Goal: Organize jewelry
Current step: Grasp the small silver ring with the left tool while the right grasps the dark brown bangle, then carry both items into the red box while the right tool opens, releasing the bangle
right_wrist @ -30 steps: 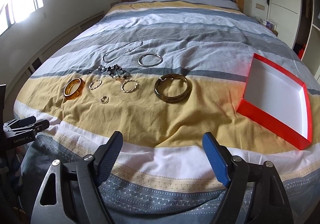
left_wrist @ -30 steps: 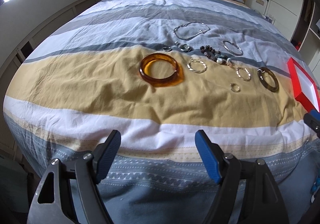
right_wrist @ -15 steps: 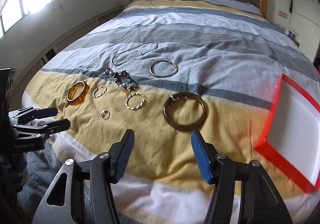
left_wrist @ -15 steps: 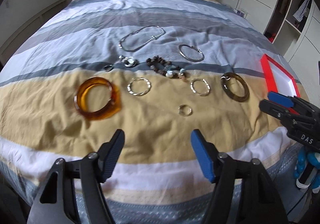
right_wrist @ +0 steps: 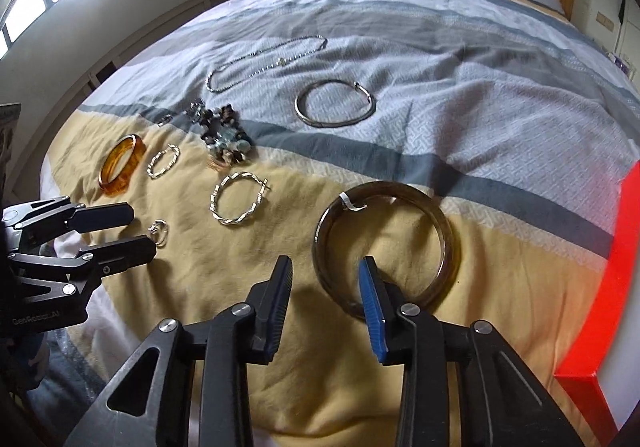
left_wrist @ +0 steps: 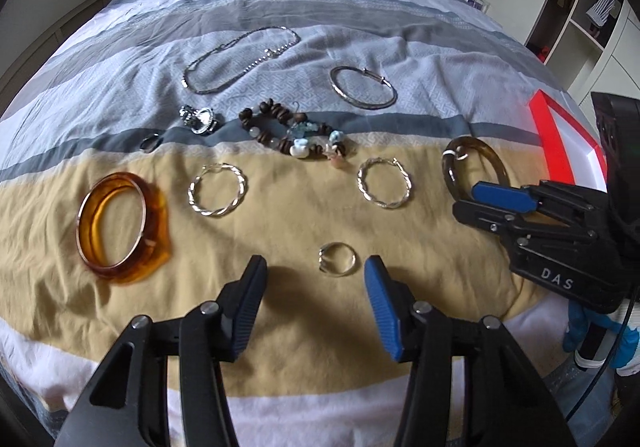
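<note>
On the yellow stripe of the bedspread, a small silver ring [left_wrist: 337, 264] lies just ahead of my left gripper [left_wrist: 314, 271], between its fingertips. The jaws are closing and neither pad touches the ring. In the right wrist view a dark brown bangle [right_wrist: 447, 235] lies flat, and my right gripper [right_wrist: 325, 271] straddles its near-left rim. Those jaws are closing too, with the pads still off the rim. The left wrist view shows the right gripper [left_wrist: 466, 200] by that bangle [left_wrist: 476, 145]. The right wrist view shows the left gripper [right_wrist: 140, 230] beside the ring [right_wrist: 159, 233].
Also on the bed lie an amber bangle [left_wrist: 156, 215], two twisted silver hoops [left_wrist: 243, 183], a beaded bracelet [left_wrist: 296, 135], a thin silver bangle [left_wrist: 360, 105] and a chain necklace [left_wrist: 256, 61]. A red tray [right_wrist: 624, 247] with a white inside sits at the right edge.
Both grippers have come forward and lower over the bed, and their jaws have narrowed. The left now frames the small ring. The right now straddles the dark bangle's rim.
</note>
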`<state>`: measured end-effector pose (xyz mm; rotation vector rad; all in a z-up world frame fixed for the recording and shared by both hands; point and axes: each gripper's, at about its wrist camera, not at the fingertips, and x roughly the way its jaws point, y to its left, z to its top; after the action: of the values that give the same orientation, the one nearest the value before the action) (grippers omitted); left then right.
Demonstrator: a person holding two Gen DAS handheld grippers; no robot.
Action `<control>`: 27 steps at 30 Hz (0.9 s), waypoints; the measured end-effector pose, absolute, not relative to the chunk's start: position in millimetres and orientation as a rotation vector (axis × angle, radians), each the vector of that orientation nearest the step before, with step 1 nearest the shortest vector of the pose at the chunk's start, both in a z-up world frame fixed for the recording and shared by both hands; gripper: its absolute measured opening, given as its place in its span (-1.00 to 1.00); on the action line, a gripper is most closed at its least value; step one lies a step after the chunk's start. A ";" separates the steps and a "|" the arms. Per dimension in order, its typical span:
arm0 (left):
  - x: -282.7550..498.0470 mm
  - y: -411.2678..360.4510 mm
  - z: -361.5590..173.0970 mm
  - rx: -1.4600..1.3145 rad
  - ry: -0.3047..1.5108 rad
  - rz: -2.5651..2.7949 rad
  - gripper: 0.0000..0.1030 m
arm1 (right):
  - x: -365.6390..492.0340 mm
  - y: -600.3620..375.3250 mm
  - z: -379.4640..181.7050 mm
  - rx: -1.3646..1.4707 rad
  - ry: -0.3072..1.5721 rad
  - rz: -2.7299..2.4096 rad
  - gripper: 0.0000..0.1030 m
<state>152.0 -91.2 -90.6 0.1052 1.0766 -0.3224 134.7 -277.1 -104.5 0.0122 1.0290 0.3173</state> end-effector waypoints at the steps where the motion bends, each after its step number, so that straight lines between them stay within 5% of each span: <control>1: 153.9 -94.3 -94.7 0.114 1.083 -0.320 -0.06 | 137.3 -276.0 -107.6 0.008 1.037 0.322 -0.42; 6: 161.5 -102.1 -110.5 0.145 1.098 -0.286 -0.11 | 145.9 -268.0 -118.1 -0.037 1.052 0.340 -0.51; 8: 162.3 -103.4 -111.4 0.150 1.091 -0.279 -0.24 | 148.0 -267.1 -120.4 -0.041 1.052 0.346 -0.66; 10: 162.6 -102.2 -110.0 0.147 1.087 -0.275 -0.66 | 149.7 -267.4 -120.6 -0.030 1.050 0.355 -0.82; 27: 124.1 -80.5 -59.3 0.054 1.017 -0.267 -0.68 | 92.2 -280.7 -53.1 0.105 0.914 0.390 -0.85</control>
<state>124.1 -80.5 -59.3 0.0537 1.0168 -0.2674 92.2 -280.7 -53.1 0.1053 0.9139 0.3900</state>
